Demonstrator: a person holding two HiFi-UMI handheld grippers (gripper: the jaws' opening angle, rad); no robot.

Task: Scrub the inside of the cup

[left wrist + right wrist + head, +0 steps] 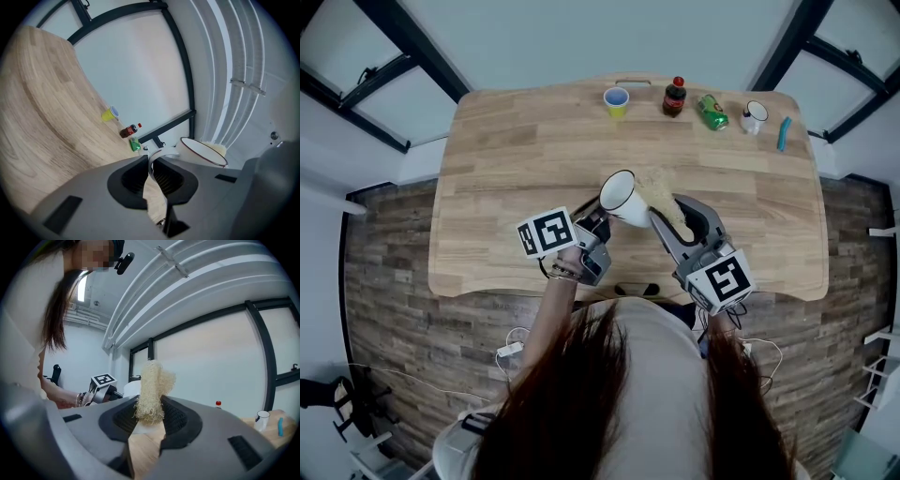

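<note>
1. My left gripper (pixel 598 225) has its jaws closed tight on the thin handle of the cup (pixel 622 197), which is a white one with a dark red rim.
2. I hold the cup up over the middle of the wooden table (pixel 534 141), clear of the top. It is tipped over on its side with its mouth turned away from me and to the left. What I can see of its inside is plain white.
3. My right gripper (pixel 680 223) is clamped on a pale, stringy scrubber (pixel 661 199), and the tuft sticks out past the jaw tips.
4. The scrubber is outside the cup, just beside its wall on the right. I cannot tell whether the two touch.
5. A row of things stands along the far edge of the table. First is a yellow cup (pixel 616 101) that is upright and shows blue inside; I cannot tell whether that is lining or liquid.
6. Next is a bottle (pixel 674 97) with a red cap, a dark fill and a red label. The print is too small to read.
7. A green can (pixel 711 112) lies on its side, and its lettering is also unreadable.
8. A small mug (pixel 754 116), white with a dark rim, is upright with a white inside. Beside it lies a slim blue object (pixel 784 132).
9. Each gripper's cube carries black-and-white square markers and no words.
</note>
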